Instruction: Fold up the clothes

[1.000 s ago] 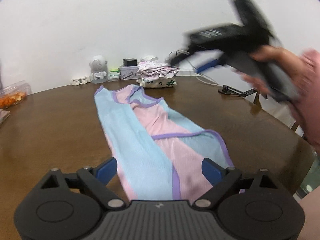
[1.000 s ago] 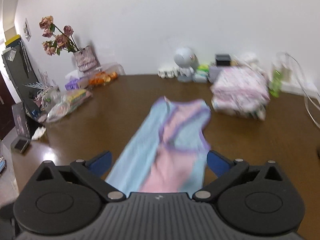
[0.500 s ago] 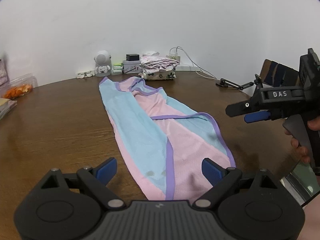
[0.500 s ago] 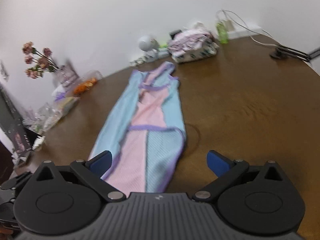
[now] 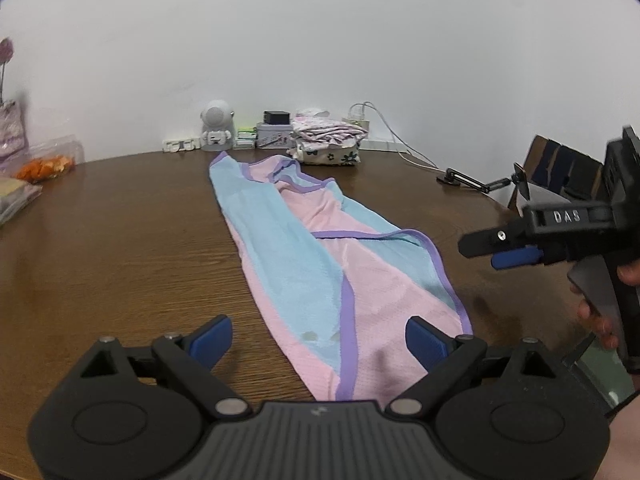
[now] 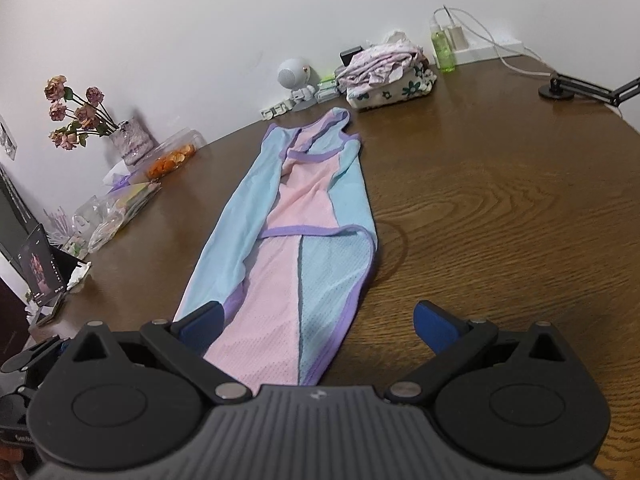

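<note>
A long sleeveless garment [image 5: 320, 264] in pink and light blue with purple trim lies flat on the brown wooden table [image 5: 120, 248], its side panels folded inward. Its hem end points toward me. My left gripper [image 5: 318, 340] is open just above the hem, its blue pads [image 5: 212, 338] either side of the cloth and holding nothing. In the right wrist view the same garment [image 6: 308, 240] runs away from my open right gripper [image 6: 318, 320], which hovers over the hem's right corner. The left wrist view shows the right gripper [image 5: 492, 248] from the side, held by a hand [image 5: 600, 320] at the table's right.
A stack of folded clothes [image 6: 388, 72] sits at the far edge beside a white figurine [image 6: 294, 76] and a green bottle [image 6: 442, 46]. A black stand arm [image 6: 580, 86] lies far right. Dried flowers in a vase [image 6: 128, 140] and plastic bags [image 6: 120, 208] fill the left side.
The right gripper has swung down from high over the table to a low spot by the hem's right side. The left gripper has stayed over the hem. The garment lies as before.
</note>
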Tool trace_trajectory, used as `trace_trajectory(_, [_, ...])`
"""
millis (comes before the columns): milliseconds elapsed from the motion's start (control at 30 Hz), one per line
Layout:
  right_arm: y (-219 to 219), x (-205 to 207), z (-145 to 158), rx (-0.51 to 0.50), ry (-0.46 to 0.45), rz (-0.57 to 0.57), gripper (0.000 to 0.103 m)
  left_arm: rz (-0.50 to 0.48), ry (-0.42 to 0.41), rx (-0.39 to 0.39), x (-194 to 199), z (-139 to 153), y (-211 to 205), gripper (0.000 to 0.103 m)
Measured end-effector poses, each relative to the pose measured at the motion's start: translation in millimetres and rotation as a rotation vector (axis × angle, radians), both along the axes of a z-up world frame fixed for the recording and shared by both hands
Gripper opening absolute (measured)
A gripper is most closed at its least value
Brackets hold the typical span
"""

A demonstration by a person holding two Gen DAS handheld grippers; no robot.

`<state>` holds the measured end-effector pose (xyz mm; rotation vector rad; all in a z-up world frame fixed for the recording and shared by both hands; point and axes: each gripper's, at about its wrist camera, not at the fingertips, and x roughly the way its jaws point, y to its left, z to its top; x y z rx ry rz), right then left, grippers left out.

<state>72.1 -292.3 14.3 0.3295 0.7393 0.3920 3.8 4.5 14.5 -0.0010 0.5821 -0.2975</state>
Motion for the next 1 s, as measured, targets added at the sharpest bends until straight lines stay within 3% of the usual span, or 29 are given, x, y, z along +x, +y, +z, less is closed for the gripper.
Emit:
trace_trajectory(300, [-6,16,-8,-0.052,0.016,-0.073,0.101,-0.003,0.043,-0.047,58,20,19,0.092])
trace_trajectory(367, [-9,22,-9,-0.039,0.008,-0.078,0.093,-0.017,0.049,-0.032,84,30,18,0.089])
trace_trajectory(433, [-8,28,-9,-0.022,-0.017,-0.060,0.075,-0.036,0.050,-0.013,112,41,14,0.076])
trace_trajectory(500, [-3,37,-10,-0.043,-0.017,-0.037,0.074,-0.069,0.054,0.013,145,55,3,0.068])
trace_trajectory(567, [2,46,-14,-0.068,-0.007,-0.030,0.065,-0.111,0.067,0.044,185,67,-14,0.062])
trace_trajectory(600, [4,51,-16,-0.072,0.000,-0.027,0.057,-0.128,0.081,0.062,205,71,-23,0.056])
trace_trajectory(667, [6,58,-20,-0.073,0.003,-0.024,0.046,-0.146,0.112,0.095,245,74,-39,0.053])
trace_trajectory(733, [7,63,-21,-0.082,-0.004,-0.021,0.029,-0.136,0.149,0.137,289,74,-59,0.050])
trace_trajectory(867, [6,72,-23,-0.075,-0.006,-0.010,0.024,-0.045,0.232,0.196,377,59,-87,0.050])
trace_trajectory(1000, [9,78,-23,-0.073,0.003,0.033,0.018,0.027,0.259,0.233,430,39,-113,0.048])
